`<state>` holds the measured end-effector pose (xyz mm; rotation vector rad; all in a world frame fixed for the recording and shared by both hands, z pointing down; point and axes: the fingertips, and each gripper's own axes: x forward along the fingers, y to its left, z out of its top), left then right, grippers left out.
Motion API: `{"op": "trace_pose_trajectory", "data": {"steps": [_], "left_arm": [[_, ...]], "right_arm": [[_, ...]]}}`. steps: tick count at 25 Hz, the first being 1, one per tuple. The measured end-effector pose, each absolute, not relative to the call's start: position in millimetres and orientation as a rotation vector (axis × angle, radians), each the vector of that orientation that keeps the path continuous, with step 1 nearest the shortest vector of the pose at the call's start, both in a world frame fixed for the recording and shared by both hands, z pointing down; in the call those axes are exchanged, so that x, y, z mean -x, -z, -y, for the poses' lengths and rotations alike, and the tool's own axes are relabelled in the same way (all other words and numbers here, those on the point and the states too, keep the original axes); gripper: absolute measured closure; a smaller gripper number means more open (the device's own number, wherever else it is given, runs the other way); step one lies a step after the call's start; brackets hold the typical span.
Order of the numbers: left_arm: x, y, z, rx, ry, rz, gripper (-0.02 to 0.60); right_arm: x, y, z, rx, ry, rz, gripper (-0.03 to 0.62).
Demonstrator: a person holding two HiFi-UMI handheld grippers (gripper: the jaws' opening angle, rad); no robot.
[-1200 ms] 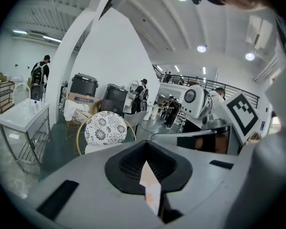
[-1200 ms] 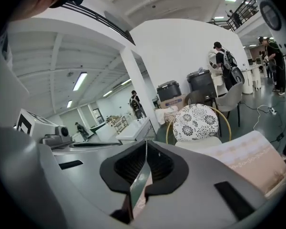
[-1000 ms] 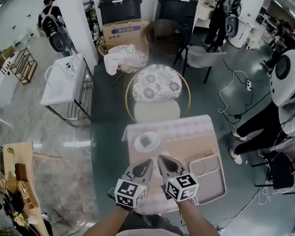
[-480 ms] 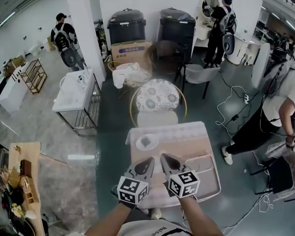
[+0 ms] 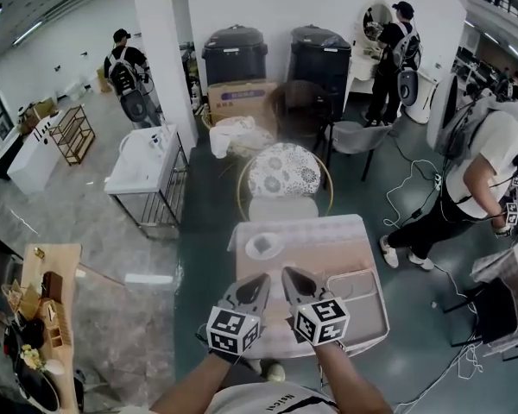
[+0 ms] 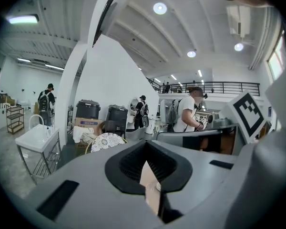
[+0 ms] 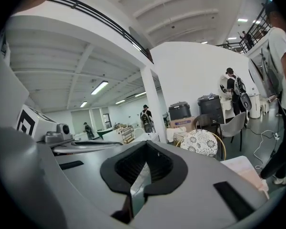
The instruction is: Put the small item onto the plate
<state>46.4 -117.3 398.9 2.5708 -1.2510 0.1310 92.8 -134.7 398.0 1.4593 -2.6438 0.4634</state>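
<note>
So on the pinkish table (image 5: 328, 247), the white plate (image 5: 264, 246) sits at the far left corner, and there's a small dark item (image 5: 263, 247) lying right in the middle of it. It's too tiny to say what it is. Nearer to the person, the left gripper (image 5: 258, 283) hangs over the near-left part of the table, fingers pressed together with nothing between them. It's near the plate but not touching it. Just beside it, the right gripper (image 5: 291, 276) looks the same: fingers together, empty. They point toward the far side, tips close to each other. At the right of the table there's a shallow pale tray (image 5: 367, 310). A chair with a patterned cushion (image 5: 283, 169) stands beyond the far edge.
</note>
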Motion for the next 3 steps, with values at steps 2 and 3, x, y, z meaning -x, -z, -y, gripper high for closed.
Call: {"op": "trace_pose_trajectory", "data": {"steps": [2, 3], "left_arm": [[-46.3, -397.2, 111.9, -2.571, -0.129, 1.258, 0.577], [-46.5, -396.2, 109.2, -2.572, -0.127, 1.261, 0.577]], "right_arm": [[-93.3, -394.4, 129.1, -1.461, -0.452, 2.649, 0.58], [-93.8, -392.7, 126.4, -1.464, -0.447, 2.652, 0.58]]}}
